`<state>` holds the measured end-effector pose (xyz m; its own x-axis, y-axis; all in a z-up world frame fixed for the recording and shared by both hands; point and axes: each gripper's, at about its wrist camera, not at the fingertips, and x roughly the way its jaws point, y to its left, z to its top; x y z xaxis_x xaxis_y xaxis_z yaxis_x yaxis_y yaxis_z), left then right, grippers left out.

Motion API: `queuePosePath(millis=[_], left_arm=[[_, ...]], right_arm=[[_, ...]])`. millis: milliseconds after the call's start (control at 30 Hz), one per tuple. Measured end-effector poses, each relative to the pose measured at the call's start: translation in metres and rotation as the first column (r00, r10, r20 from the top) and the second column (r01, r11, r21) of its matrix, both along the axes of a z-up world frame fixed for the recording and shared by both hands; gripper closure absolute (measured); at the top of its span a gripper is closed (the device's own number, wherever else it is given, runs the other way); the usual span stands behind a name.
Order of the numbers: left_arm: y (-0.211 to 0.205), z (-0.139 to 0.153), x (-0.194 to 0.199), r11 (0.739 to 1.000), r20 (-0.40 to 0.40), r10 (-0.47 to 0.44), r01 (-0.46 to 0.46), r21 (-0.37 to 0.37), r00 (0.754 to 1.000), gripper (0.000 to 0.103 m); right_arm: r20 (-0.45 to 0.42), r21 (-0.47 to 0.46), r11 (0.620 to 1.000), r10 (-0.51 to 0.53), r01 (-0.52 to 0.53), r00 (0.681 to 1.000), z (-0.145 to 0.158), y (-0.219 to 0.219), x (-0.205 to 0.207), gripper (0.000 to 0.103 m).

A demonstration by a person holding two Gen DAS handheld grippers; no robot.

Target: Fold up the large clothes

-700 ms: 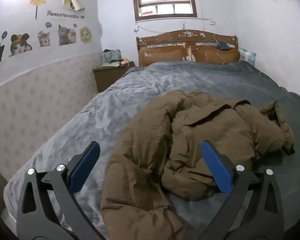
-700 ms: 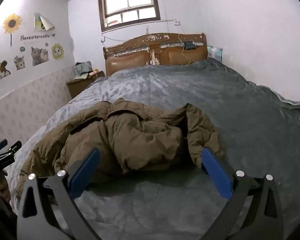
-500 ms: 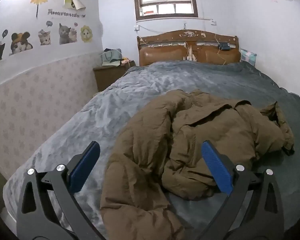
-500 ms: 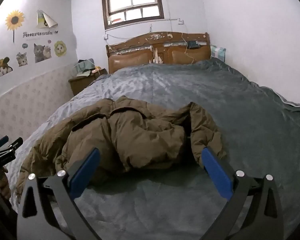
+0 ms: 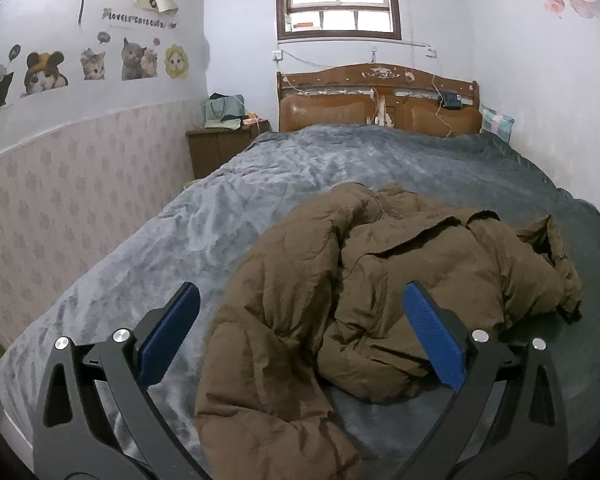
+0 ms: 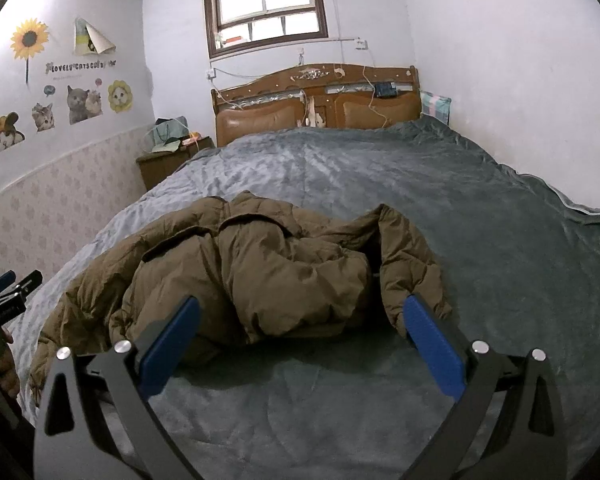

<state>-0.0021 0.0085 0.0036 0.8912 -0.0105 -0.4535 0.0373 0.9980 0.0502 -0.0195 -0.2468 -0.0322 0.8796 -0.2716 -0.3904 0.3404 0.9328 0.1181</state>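
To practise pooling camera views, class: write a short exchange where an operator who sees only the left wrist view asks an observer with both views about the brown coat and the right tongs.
Operator: Are the right tongs holding anything?
Observer: No. The right tongs are open, over bare blanket, just short of the brown coat.
Operator: Which part of the coat is nearest them?
Observer: A loose flap on their right side.

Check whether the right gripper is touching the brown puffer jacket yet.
Cannot tell. In the right wrist view the right gripper is open, its right finger overlapping the brown puffer jacket hem; no gap or contact shows plainly.
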Motion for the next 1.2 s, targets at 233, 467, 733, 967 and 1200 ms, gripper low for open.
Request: queuePosePath(millis=[233,467,733,967,1200], left_arm=[[0.0,0.001,-0.002,1.0,0.025,0.025,-0.025,0.001,0.999,0.003],[0.005,0.003,0.001,0.999,0.041,0.028,-0.026,-0.044,0.999,0.003],[0.006,0.001,0.007,0.996,-0.031,0.075,-0.077,-0.044,0.997,0.003],[0.006,0.002,0.005,0.996,-0.004,0.082,-0.082,-0.039,0.997,0.003],[0.008,0.001,0.006,0.995,-0.005,0.08,-0.08,-0.053,0.997,0.003]], right_arm=[[-0.006,-0.005,1.0,-0.002,0.002,1.0,0.0,0.0,0.001,0.002],[-0.023,-0.01,1.0,-0.015,0.015,1.0,-0.002,-0.001,0.003,0.002],[-0.034,-0.026,0.999,-0.029,0.028,0.999,-0.003,0.003,0.004,0.002],[-0.046,-0.032,0.999,-0.043,0.041,0.998,-0.004,0.003,0.005,0.002],[-0.073,-0.016,0.998,-0.068,0.067,0.995,-0.007,0.0,0.009,0.002]])
